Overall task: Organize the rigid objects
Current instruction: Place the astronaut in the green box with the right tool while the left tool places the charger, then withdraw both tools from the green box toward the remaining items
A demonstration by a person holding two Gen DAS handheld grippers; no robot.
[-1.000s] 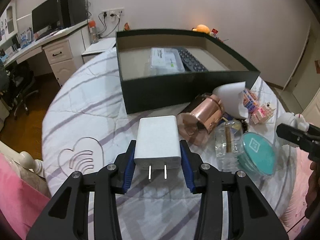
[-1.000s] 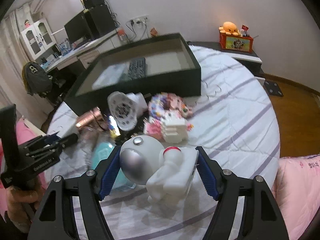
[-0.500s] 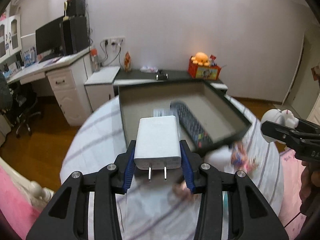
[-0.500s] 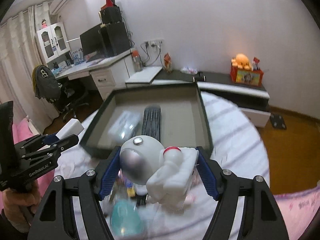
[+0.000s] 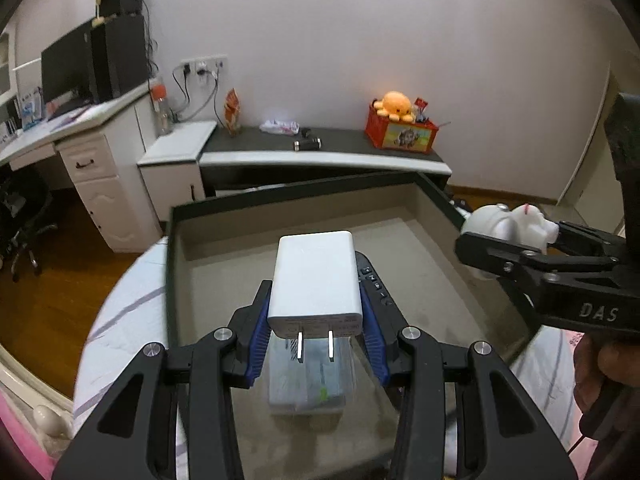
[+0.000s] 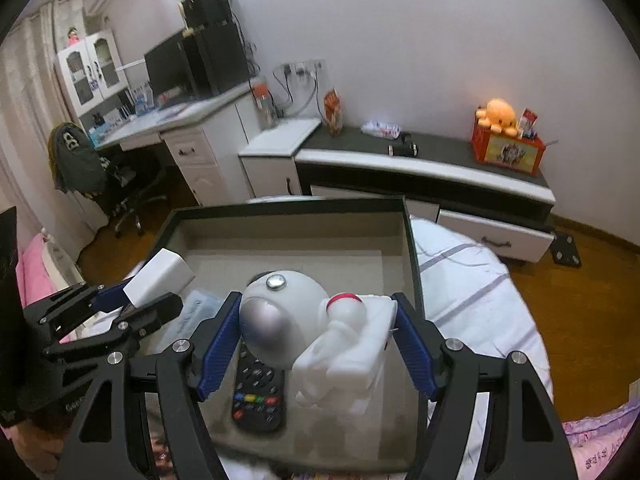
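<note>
The left gripper [image 5: 316,312] was clenched on a white charger [image 5: 314,280], its blue pads [image 5: 258,332] pressing the two long sides and the metal prongs pointing back toward the camera. The right gripper [image 6: 316,340] was grasping a white astronaut figure [image 6: 312,332], one pad against the round helmet and the other against the backpack. Both things hung above the open dark box [image 6: 412,264].

The charger looked light, stiff and smooth, so I judged the flat sides were the good place to hold it; the prongs should be left free. The astronaut seemed to be hard plastic, rounded and perhaps slippery at the helmet, and its small arms could break if it dropped from a height.

Inside the box, on the beige floor, lay a black remote control [image 6: 258,396] and a clear plastic case [image 5: 308,376]; there was free floor toward the far wall. The box rested on a white striped cover [image 6: 472,288]. Behind stood a low dark cabinet [image 6: 424,160] with an orange plush octopus [image 6: 496,114], and a desk with a monitor [image 6: 168,68].
</note>
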